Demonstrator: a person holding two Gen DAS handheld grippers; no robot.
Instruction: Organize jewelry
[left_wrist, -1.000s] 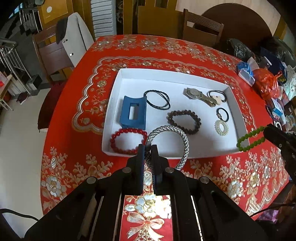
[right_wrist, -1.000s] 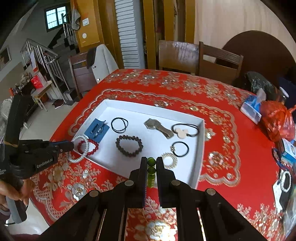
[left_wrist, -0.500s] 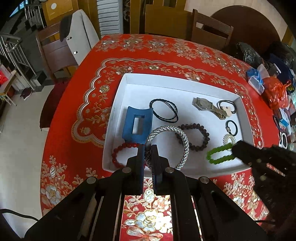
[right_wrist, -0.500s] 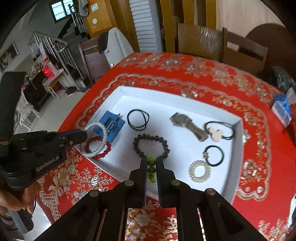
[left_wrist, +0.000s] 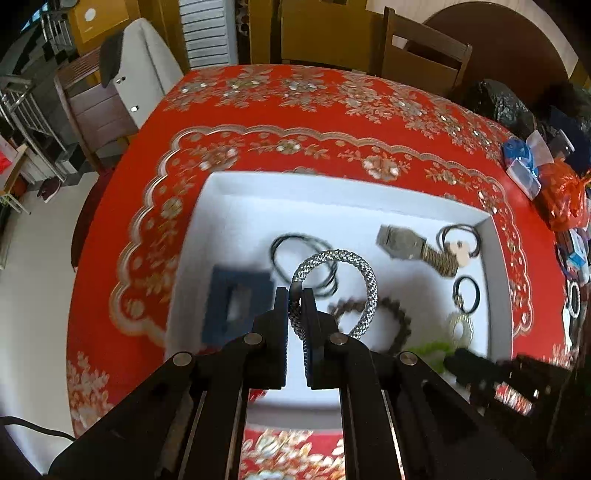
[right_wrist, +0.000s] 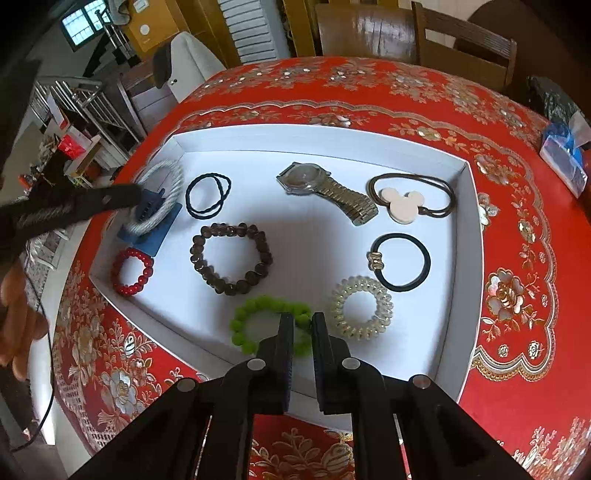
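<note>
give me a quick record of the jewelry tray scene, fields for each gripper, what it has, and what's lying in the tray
left gripper: shut on silver braided bangle, held above the tray's left end
right gripper: jaws opening, green bead bracelet between them, lying on the tray floor
tray: white, shallow, on red tablecloth
in tray: watch, dark bead bracelet, red bead bracelet, blue hair clip, clear spiral hair tie, black hair ties

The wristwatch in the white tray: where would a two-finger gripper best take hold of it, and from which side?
Probably the metal band, not the round case. The wristwatch lies flat on the white tray, its band running straight out from the case as a narrow strip. Come from above, one finger on each long edge; the floor beside it is bare, with the Mickey hair tie a little off.
</note>
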